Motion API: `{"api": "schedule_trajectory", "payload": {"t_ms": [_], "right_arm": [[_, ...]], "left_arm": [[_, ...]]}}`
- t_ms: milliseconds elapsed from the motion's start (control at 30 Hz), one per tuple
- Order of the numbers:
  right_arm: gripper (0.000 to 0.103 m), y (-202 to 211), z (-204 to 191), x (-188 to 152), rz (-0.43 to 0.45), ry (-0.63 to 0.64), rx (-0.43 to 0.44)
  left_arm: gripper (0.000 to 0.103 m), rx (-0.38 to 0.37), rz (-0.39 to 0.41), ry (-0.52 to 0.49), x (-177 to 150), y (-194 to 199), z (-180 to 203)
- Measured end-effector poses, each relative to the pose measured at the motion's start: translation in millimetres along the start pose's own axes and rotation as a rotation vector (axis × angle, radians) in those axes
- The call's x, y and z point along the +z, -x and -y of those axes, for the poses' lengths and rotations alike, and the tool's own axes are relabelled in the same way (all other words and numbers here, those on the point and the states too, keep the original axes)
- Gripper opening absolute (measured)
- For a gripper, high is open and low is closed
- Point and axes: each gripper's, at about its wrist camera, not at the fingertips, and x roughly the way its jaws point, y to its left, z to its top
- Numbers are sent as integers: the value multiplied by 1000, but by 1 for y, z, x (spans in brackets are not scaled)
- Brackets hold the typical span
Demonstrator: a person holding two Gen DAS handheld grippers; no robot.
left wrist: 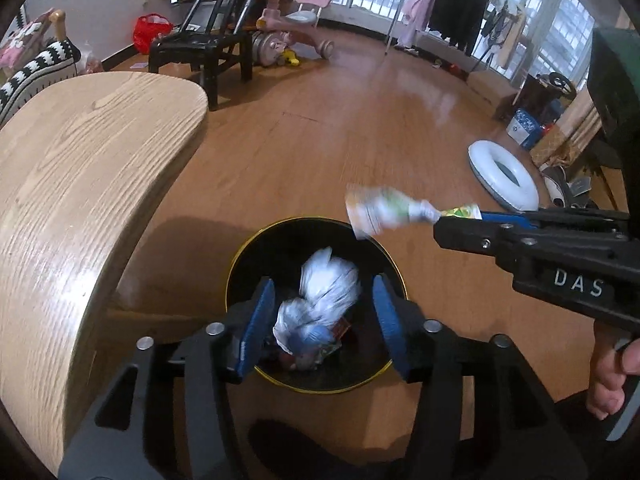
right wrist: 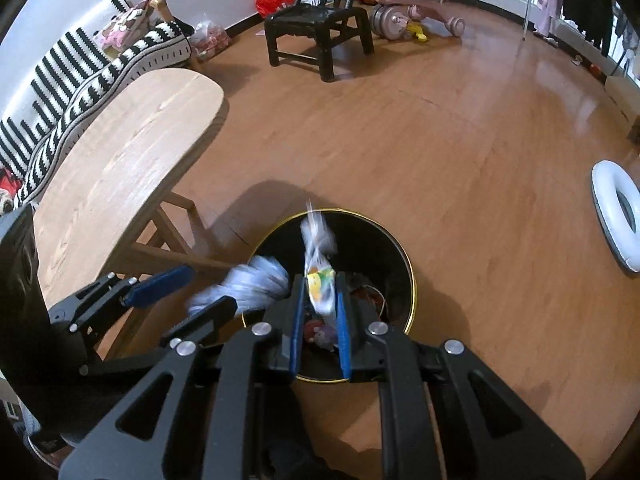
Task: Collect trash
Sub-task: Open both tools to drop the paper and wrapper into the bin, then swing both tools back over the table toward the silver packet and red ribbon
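— Trash first: what sits between the fingers?

— A crumpled wrapper (right wrist: pixel 320 286), yellow and green at the pinched end, is pinched by the right gripper (right wrist: pixel 320 322), its white tail blurred and sticking out above the bin (right wrist: pixel 406 264). In the left wrist view the same wrapper (left wrist: pixel 384 210) juts over the bin's (left wrist: pixel 240 264) far rim.

— And the left gripper (left wrist: pixel 322 318)?

— Its fingers (left wrist: pixel 260 320) are spread wide with nothing gripped, directly above the bin's mouth. A white plastic bag (left wrist: pixel 320 300) lies blurred in the gap between them, over the other rubbish in the bin; whether it is falling or resting I cannot tell.

— Poses?

— Both grippers point down at the bin from above. The right one reaches in from the bin's right side, a hand (left wrist: pixel 610 372) on its handle.

— Around the bin?

— It stands on the wooden floor (right wrist: pixel 440 160) just beside the pale wooden tabletop (left wrist: pixel 80 184). A white inflatable ring (right wrist: pixel 618 216) lies well apart on the bin's right, a black chair (right wrist: pixel 320 28) far beyond it.
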Motion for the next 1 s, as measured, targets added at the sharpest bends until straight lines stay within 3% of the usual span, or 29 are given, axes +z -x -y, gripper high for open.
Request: {"api": "schedule_trajectory", "payload": {"t_ms": [100,167,200,367,467,567,767,1000], "right_arm": [[26,-4,1,0,-9,-4,-5],[56,-1,-2,0,10,-8,-8],[58,1,-3,0,20,-3,-6],[60,7,-21,3,52,22,18],[67,17,-40,8,97,38,49],[68,26,-64,11,129,72,88],[71,36,-147,14,156,199,175],[71,40,-265,-1,181,371,257]], "left_arm": [[65,9,13,-2,2,1,-1],[68,20,19,-5,3,3,-2],[69,24,21,-2,3,5,-3],[85,68,65,20,0,31,-16],[88,110,108,35,-8,60,-30],[89,169,147,64,-19,96,-54],[90,321,217,171,-56,174,-117],[91,535,288,402,-131,280,-202]]}}
